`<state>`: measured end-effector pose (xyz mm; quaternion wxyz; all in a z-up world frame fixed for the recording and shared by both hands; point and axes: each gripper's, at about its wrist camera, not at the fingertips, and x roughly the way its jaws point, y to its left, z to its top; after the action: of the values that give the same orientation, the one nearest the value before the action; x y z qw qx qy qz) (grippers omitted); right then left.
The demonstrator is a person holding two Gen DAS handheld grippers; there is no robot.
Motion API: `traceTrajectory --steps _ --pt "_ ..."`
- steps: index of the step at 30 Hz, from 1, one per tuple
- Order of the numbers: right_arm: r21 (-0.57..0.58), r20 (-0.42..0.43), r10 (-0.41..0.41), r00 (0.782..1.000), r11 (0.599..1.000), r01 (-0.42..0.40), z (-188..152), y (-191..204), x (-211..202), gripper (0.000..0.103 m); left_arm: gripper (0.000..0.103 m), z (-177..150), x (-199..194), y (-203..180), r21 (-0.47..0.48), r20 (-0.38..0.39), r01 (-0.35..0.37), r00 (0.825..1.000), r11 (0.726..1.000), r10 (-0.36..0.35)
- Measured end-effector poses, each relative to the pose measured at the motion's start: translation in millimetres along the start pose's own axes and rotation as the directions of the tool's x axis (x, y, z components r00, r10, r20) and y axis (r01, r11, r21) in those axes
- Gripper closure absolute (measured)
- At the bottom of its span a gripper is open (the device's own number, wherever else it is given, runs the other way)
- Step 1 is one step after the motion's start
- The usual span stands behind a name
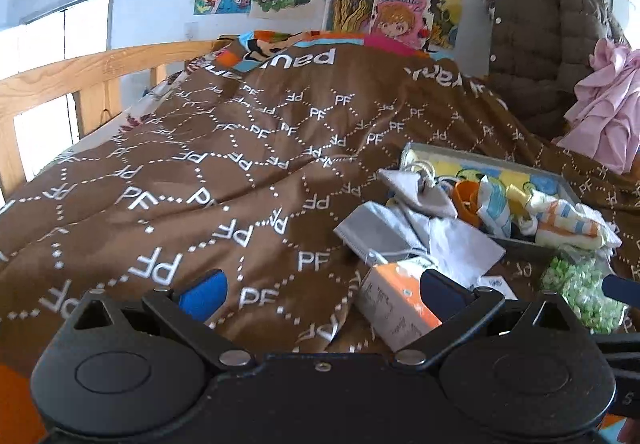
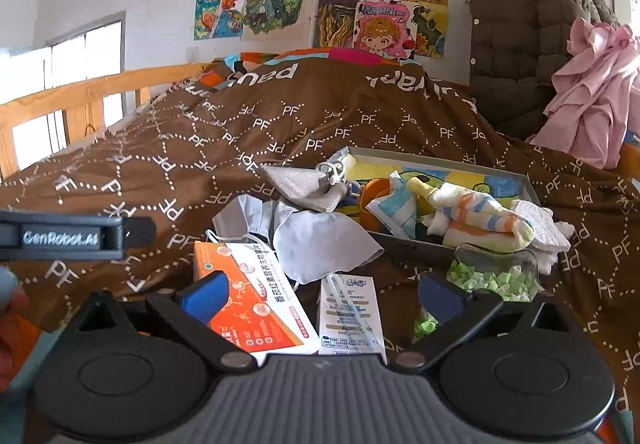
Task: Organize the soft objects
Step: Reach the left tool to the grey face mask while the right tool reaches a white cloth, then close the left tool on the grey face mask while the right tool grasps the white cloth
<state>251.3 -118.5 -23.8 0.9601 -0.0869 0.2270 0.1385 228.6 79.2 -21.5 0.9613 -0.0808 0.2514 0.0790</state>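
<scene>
Hovering spread and empty over the orange box (image 2: 244, 296), the right gripper (image 2: 320, 300) risks snagging an ear loop of the grey masks (image 2: 320, 244) lying beside the tray (image 2: 528, 184), dragging several along.

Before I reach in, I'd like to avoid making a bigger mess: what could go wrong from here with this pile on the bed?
1. The grey face masks overlap, and ear loops lie across the orange box; pulling one may drag the rest.
2. The bag of green pieces lies right by the open right gripper; a finger might snag it.
3. The striped cloth hangs over the tray edge and could slide out if bumped.
</scene>
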Motion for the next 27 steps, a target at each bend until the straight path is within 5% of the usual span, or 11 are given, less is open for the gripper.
traceTrajectory --steps 12,22,27 --pt "-0.027 0.002 -0.022 1.0 0.999 0.022 16.7 6.0 46.4 0.0 0.001 3.4 44.7 18.1 -0.077 0.155 0.156 0.978 0.985 -0.143" --pt "-0.034 -0.059 -0.042 0.997 0.999 0.04 28.4 -14.9 100.2 0.0 0.001 22.7 116.4 31.9 -0.205 0.107 0.303 0.952 0.931 -0.287" --pt "-0.068 -0.092 -0.021 0.996 0.998 0.015 30.2 -12.8 124.1 0.0 0.001 29.9 158.4 29.1 -0.254 0.017 0.333 0.94 0.908 -0.34"
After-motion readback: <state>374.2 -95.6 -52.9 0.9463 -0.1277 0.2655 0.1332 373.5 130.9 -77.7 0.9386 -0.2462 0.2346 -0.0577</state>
